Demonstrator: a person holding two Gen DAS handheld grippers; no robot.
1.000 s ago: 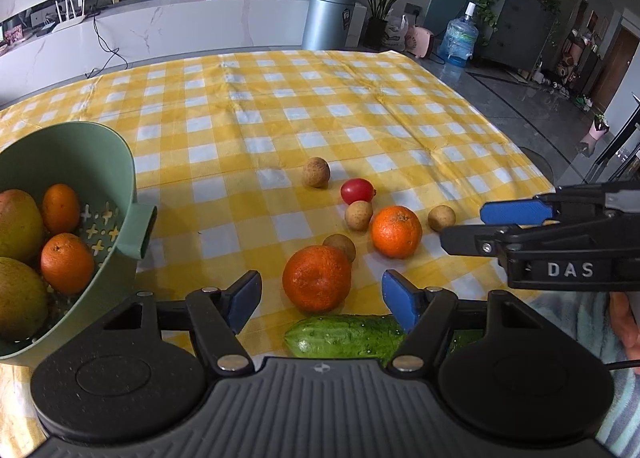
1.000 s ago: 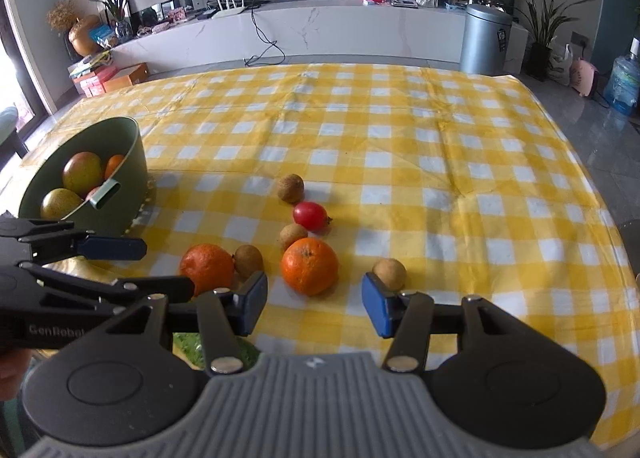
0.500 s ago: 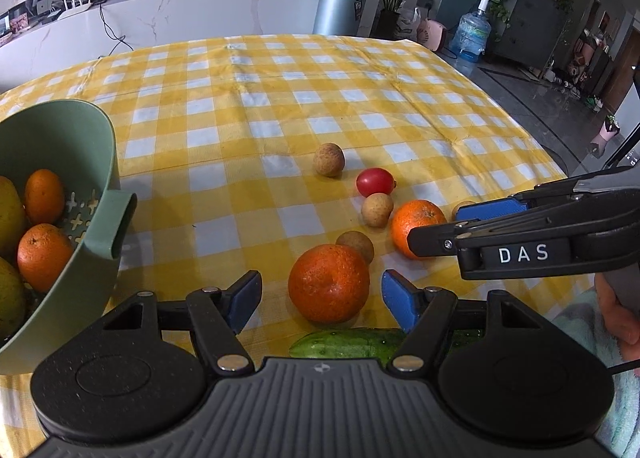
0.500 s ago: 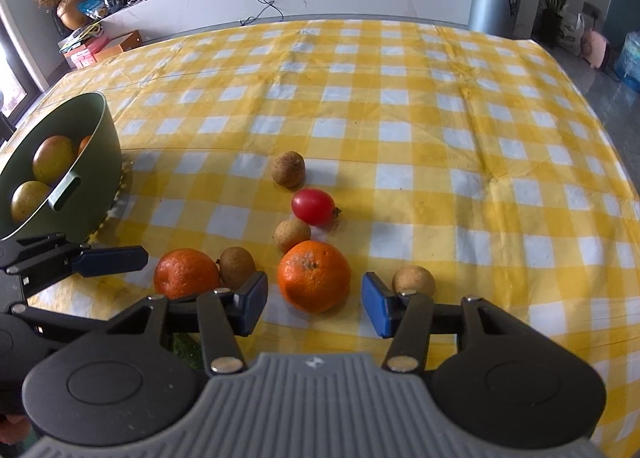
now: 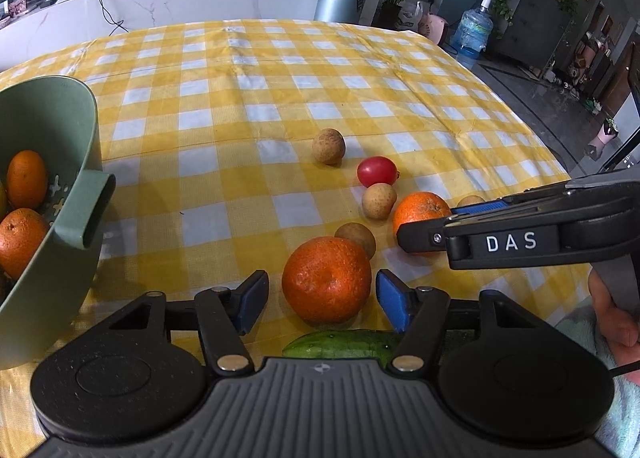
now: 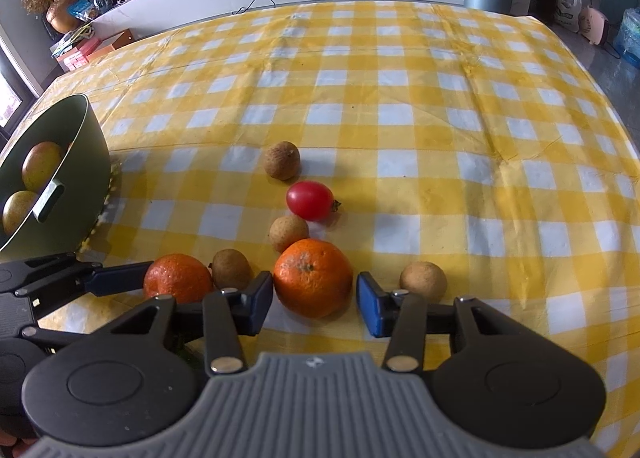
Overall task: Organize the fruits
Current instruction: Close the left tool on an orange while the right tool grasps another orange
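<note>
Here, at nine o'clock on the yellow-and-white checked tablecloth (image 5: 224,105), the sage-green plastic colander bowl (image 5: 60,161) holds two small oranges (image 5: 25,177) in the left wrist view; the right wrist view shows two yellow-green mangoes (image 6: 40,163) in it. The left gripper (image 5: 318,300) has its blue-padded fingers (image 5: 252,298) spread wide on either side of a round, pebbly-skinned orange mandarin (image 5: 326,278), neither pad touching it. A dark green cucumber (image 5: 344,344) lies just under that mandarin at six o'clock. At one o'clock from it sits a small tan longan (image 5: 356,238), touching or nearly so. Further toward twelve lie another longan (image 5: 328,145) and a red cherry tomato (image 5: 378,171). The right gripper (image 6: 314,302) is likewise parted around a second orange mandarin (image 6: 312,276); its left pad sits just beside the skin, contact unclear. A pale brown longan (image 6: 423,280) rests at three o'clock of it.
</note>
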